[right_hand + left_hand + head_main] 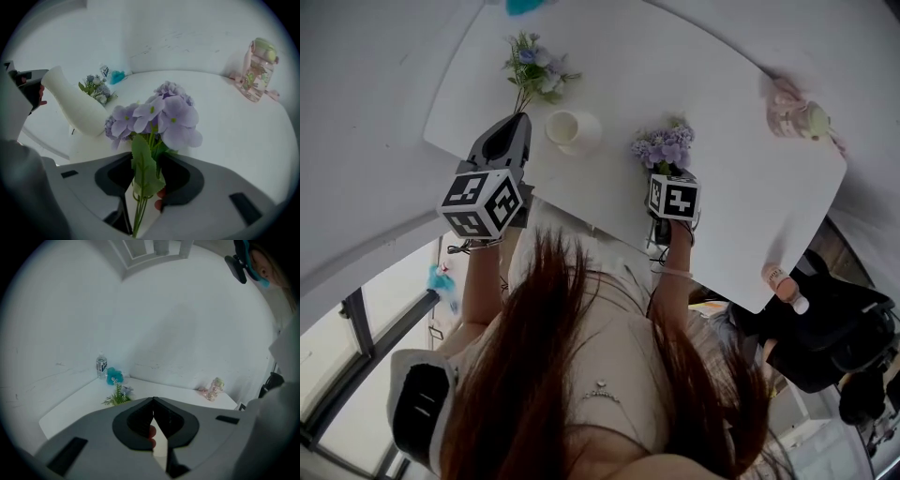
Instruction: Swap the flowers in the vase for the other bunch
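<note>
The right gripper [146, 164] has its jaws partly apart around the stems of the purple bunch [159, 117], midway along the near edge of the desk [722, 187]. The left gripper [153, 401], jaws pressed together, hangs just beside the white vase [572, 129] (upright, nearer the left edge). The other bunch [536, 67] lies by the far left corner

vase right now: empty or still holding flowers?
Empty. The head view looks down into the white vase: no stems. The pale bunch lies on the table; the purple bunch is between the jaws of the right gripper.
</note>
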Motion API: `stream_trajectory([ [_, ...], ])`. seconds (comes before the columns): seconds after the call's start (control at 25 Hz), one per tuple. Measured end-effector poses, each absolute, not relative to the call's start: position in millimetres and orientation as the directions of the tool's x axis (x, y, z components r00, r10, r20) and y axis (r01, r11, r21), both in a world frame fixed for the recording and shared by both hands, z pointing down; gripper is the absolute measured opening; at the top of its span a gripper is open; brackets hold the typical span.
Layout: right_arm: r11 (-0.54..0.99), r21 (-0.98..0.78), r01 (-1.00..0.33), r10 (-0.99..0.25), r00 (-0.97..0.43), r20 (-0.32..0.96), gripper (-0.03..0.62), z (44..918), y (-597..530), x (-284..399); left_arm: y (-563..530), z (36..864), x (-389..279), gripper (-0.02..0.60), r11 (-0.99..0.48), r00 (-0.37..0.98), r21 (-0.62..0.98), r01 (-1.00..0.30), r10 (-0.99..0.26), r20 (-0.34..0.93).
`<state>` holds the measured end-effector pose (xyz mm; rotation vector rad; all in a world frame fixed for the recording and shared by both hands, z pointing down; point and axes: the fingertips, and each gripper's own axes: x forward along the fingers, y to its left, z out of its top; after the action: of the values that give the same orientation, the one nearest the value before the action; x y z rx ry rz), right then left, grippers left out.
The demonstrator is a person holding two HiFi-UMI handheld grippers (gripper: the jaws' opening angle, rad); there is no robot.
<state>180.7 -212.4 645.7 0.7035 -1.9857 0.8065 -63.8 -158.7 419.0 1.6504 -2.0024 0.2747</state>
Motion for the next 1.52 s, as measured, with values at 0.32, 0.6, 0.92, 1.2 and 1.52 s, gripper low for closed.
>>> stream_trajectory([
  [0.32,0.608,-0.259,-0.75,-0.193,-0.456,0.869,0.141,640.9,-212.0,177.4,-171.3,414.6,-80.5,0.005,0.182,-0.07,0.175,-0.968,-0.858,0.508],
  [0.6,0.585,-0.226,-0.779,-0.256,-0.442,0.86,0.103,629.4,-219.8,175.3,-177.3,413.3,-93.2,0.005,0.141,-0.03,0.186,-0.972,-0.867,0.497],
  [0.92,0.535,-0.183,-0.825,-0.334,-0.405,0.851,0.084,616.7,-225.5,178.6,-174.1,406.8,-111.3,0.005,0.113,-0.006,0.196,-0.974,-0.88,0.475],
  [1.2,0.489,-0.166,-0.856,-0.385,-0.383,0.84,0.075,604.2,-223.5,178.0,-168.9,403.8,-123.6,0.005,0.086,0.022,0.212,-0.973,-0.888,0.46],
  [1.52,0.458,-0.138,-0.878,-0.435,-0.356,0.827,0.067,589.8,-217.3,175.6,-162.7,402.1,-133.3,0.005,0.048,0.06,0.228,-0.972,-0.893,0.445],
])
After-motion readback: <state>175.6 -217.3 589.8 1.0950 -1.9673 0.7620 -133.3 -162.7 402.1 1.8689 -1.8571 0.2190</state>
